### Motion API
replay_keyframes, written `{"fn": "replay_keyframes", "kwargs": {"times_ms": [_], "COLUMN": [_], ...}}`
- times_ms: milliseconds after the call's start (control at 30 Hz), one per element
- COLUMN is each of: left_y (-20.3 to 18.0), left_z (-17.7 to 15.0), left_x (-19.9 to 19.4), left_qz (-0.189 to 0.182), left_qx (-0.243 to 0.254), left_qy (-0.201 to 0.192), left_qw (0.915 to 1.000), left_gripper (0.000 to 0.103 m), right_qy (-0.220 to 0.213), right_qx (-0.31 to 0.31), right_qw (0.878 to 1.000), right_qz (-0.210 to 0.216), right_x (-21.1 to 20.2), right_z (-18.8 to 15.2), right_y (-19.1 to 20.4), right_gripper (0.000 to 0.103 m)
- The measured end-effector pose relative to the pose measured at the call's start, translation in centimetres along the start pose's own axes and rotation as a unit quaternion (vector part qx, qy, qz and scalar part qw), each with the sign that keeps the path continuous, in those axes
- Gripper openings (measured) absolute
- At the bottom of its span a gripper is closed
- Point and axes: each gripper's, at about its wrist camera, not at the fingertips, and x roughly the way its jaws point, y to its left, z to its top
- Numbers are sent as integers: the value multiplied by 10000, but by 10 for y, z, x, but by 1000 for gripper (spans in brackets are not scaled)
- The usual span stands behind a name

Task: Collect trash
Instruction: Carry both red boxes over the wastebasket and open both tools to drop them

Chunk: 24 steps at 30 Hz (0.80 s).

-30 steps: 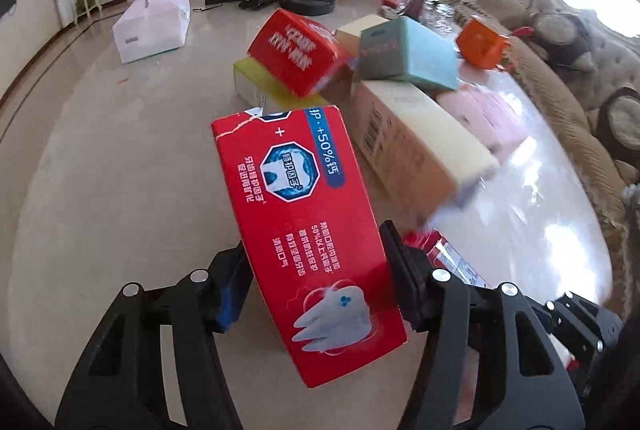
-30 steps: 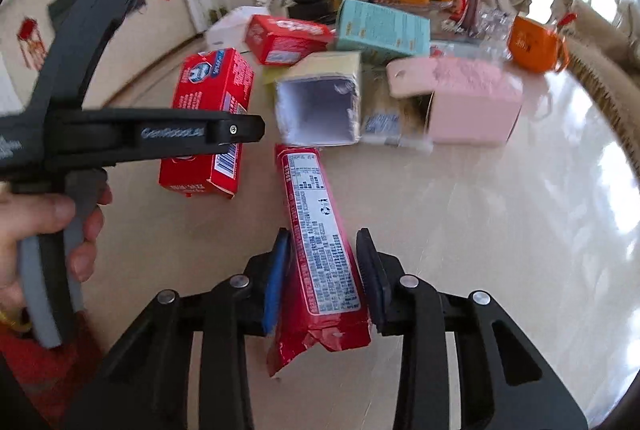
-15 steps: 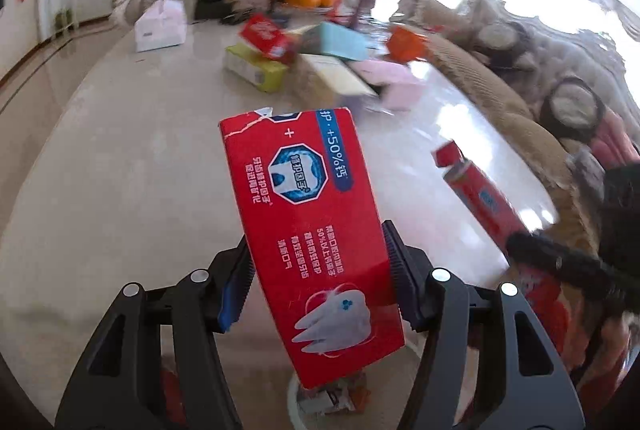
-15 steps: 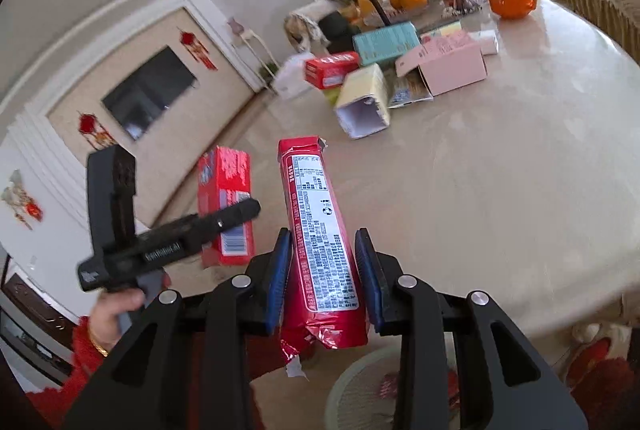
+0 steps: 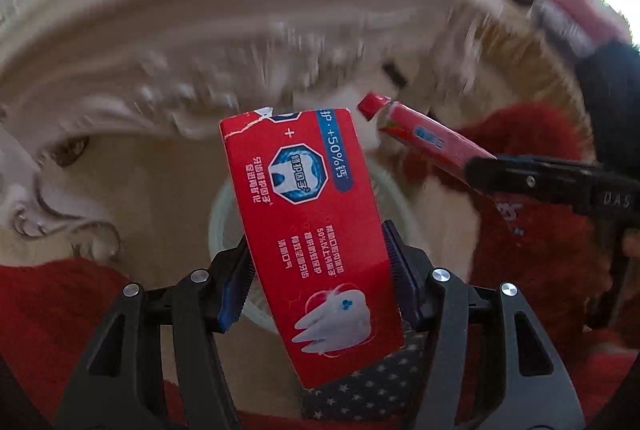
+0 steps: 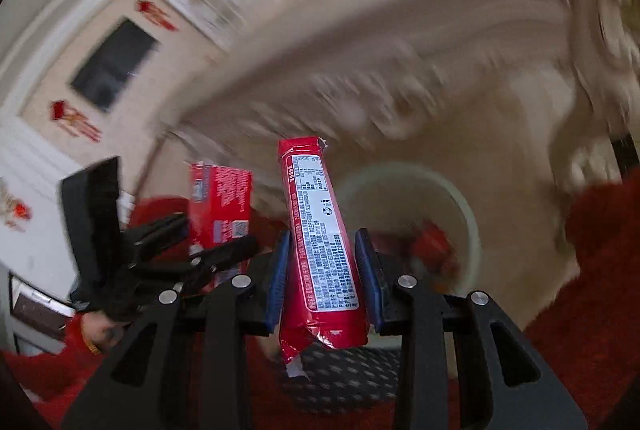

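We note the left gripper clamped across the width of a red toothpaste box, blue pads pressed on both long edges, jaws held about halfway apart by the box; its lower end runs down between the black arms toward the lens and hides the space there. The right gripper has its jaws drawn nearly together on a slim red wrapped packet, pads flat against its sides; the torn lower end of the wrapper hangs below the pads. Both items point steeply downward over a pale round bin standing on the floor; in the left view the box covers most of the bin, leaving only parts of the rim. Inside the bin we make out red scraps, too blurred to name. From the left wrist view the right gripper and its packet enter at the right edge, cut off by the frame; from the right wrist view the left gripper and box sit at lower left, with a hand partly hidden behind it. Red clothing fills the lower edges of both views. Beyond, the carved table edge is smeared by motion blur, and the things on the tabletop cannot be identified.
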Motion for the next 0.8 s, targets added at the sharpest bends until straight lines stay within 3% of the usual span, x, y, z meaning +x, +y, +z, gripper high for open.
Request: {"fn": "replay_keyframes", "kwargs": {"times_ms": [167, 267, 367, 433, 533, 600, 800], "left_y": [3, 14, 22, 22, 22, 21, 29], "left_z": [-3, 3, 4, 2, 2, 2, -2], "left_x": [45, 59, 69, 72, 72, 71, 66], "left_qz": [260, 249, 428, 497, 522, 609, 598], "left_qx": [130, -198, -393, -382, -403, -390, -538], "left_qy": [304, 382, 449, 410, 312, 242, 100], "left_qw": [9991, 9988, 9973, 9972, 9973, 9971, 9967], "left_gripper": [59, 63, 72, 75, 77, 85, 87], "right_qy": [426, 434, 416, 339, 263, 293, 410], "right_qx": [61, 48, 145, 236, 413, 641, 908], "right_qw": [9982, 9980, 9972, 9963, 9962, 9950, 9927], "right_qz": [-407, -454, -597, -757, -714, -711, -674], "right_x": [44, 52, 60, 57, 52, 53, 56], "right_z": [2, -1, 2, -2, -8, -10, -12], "right_y": [-14, -13, -15, -21, -32, -42, -51], "right_gripper": [31, 31, 38, 81, 82, 82, 82]}}
